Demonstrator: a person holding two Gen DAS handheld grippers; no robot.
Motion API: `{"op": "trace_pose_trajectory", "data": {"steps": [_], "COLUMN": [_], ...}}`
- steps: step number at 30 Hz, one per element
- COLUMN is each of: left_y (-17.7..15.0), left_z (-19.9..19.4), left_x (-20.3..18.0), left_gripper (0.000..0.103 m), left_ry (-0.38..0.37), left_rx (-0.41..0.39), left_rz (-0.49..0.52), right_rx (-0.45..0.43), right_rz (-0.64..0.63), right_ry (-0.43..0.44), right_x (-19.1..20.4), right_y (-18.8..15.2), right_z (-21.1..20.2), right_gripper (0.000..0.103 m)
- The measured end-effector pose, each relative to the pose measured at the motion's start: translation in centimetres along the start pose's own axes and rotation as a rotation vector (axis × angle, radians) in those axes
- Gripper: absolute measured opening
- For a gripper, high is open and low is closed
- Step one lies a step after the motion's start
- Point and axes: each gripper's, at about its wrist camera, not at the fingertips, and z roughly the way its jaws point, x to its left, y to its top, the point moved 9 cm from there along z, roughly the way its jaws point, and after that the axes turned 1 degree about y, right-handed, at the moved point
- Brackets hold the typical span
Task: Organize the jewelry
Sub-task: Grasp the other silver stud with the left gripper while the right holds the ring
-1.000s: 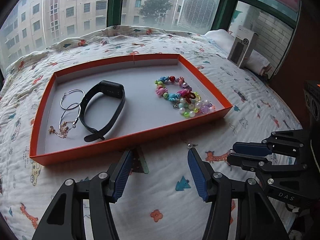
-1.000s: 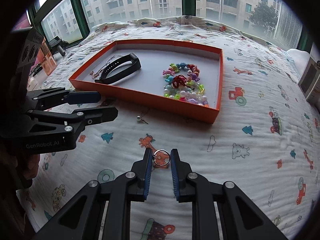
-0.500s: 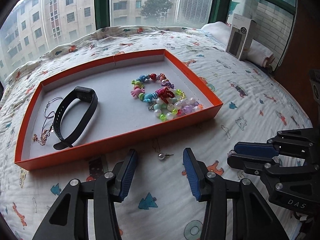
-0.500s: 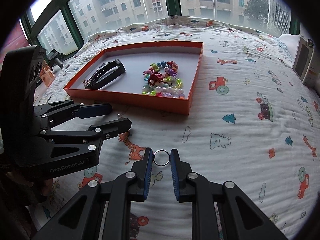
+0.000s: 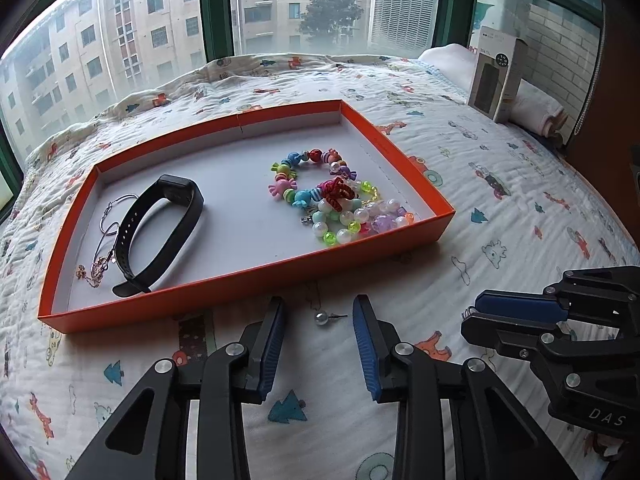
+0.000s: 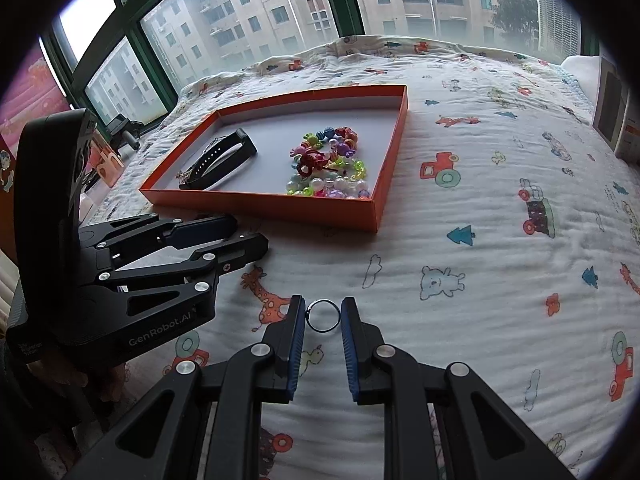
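Two grippers over a printed quilt, an orange jewelry tray beyond them.

Nearest, the right gripper [image 6: 323,314] is clamped on a small silver ring [image 6: 323,315], held above the white quilt [image 6: 500,264] printed with cartoon animals and vehicles. The left gripper [image 5: 319,320] has just been closing; its pads straddle a pearl stud earring [image 5: 322,319] lying on the quilt without touching it. "GenRobot.AI" is on the left gripper's body, "DAS" on the right's. Farther off, the orange tray [image 5: 256,276] holds a black wristband [image 5: 160,232] and thin chains at left, bead bracelets [image 5: 336,208] at right. A carton [image 5: 498,76] stands far right, its print unreadable. Green-framed windows [image 5: 218,8] show apartment blocks.
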Motion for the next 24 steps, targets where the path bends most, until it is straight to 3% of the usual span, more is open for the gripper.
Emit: {"op": "trace_pose_trajectory", "data": {"steps": [11,20,22,24], "left_y": [0.0,-0.3,-0.3,-0.3], "left_z": [-0.1,-0.6,-1.0,-1.7], "left_x": [-0.8,-0.2,-0.1,0.2], "left_gripper": [0.018,0.018,0.009,0.009], "left_ry": [0.005,-0.032,-0.047,-0.058], "left_rx": [-0.005,-0.003,-0.004,-0.014], "left_rz": [0.024,-0.012,-0.025,-0.038], "right_rx": [0.0,-0.003,-0.006,-0.011], "right_rz": [0.0,0.003,0.003,0.001], "right_ry": [-0.001,-0.022,-0.027,-0.036], "right_x": [0.0,-0.1,0.0,0.1], "right_y": [0.0,0.4,0.5,0.6], "right_z": [0.0,-0.3,-0.5,-0.8], "right_gripper": [0.021,0.021,0.021,0.021]}}
